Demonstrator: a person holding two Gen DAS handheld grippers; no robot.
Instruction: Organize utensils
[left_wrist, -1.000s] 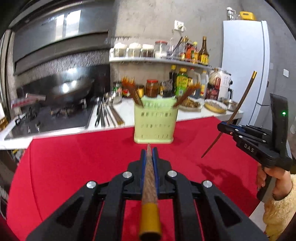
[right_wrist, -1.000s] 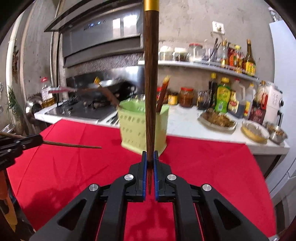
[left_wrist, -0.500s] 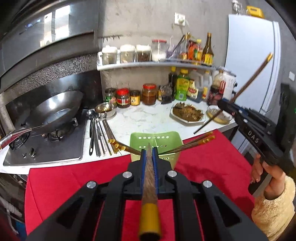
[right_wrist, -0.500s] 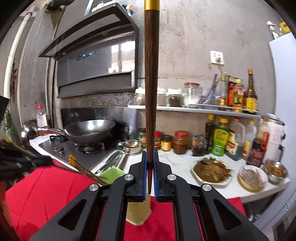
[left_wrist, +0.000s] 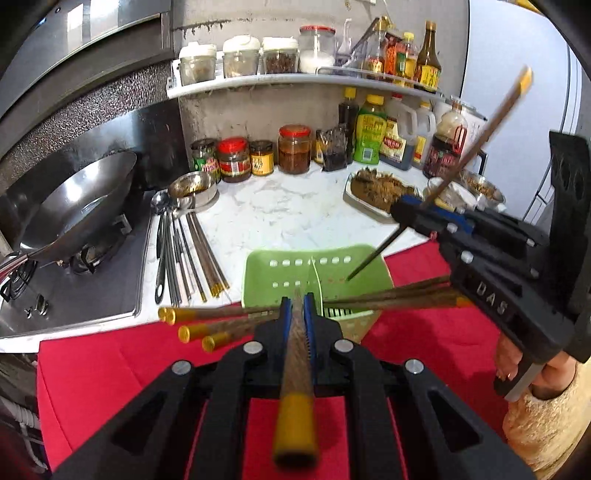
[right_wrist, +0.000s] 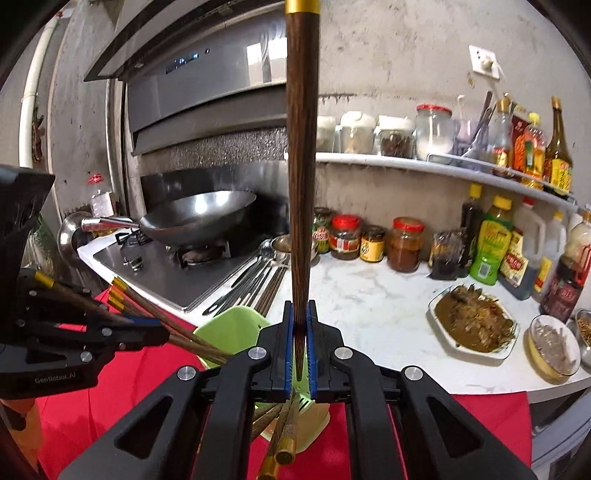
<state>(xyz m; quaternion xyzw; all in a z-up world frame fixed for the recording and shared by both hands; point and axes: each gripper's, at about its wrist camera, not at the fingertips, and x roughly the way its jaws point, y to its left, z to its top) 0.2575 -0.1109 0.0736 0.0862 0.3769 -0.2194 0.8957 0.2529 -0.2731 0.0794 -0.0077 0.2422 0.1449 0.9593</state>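
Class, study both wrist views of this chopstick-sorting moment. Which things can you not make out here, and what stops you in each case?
- The green holder: its base and inside are hidden by the left gripper in the left wrist view.
- The tip of the left gripper's chopstick: lost between the fingers, same view.
- Top of the right gripper's chopstick: cut off by the upper frame edge, right wrist view.
- Jar labels: too small to read.

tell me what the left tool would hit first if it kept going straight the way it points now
Probably the green utensil holder: the left tool, shut on a chopstick, points into its open top, so that chopstick's tip would likely meet the inside first. Depth is unclear.
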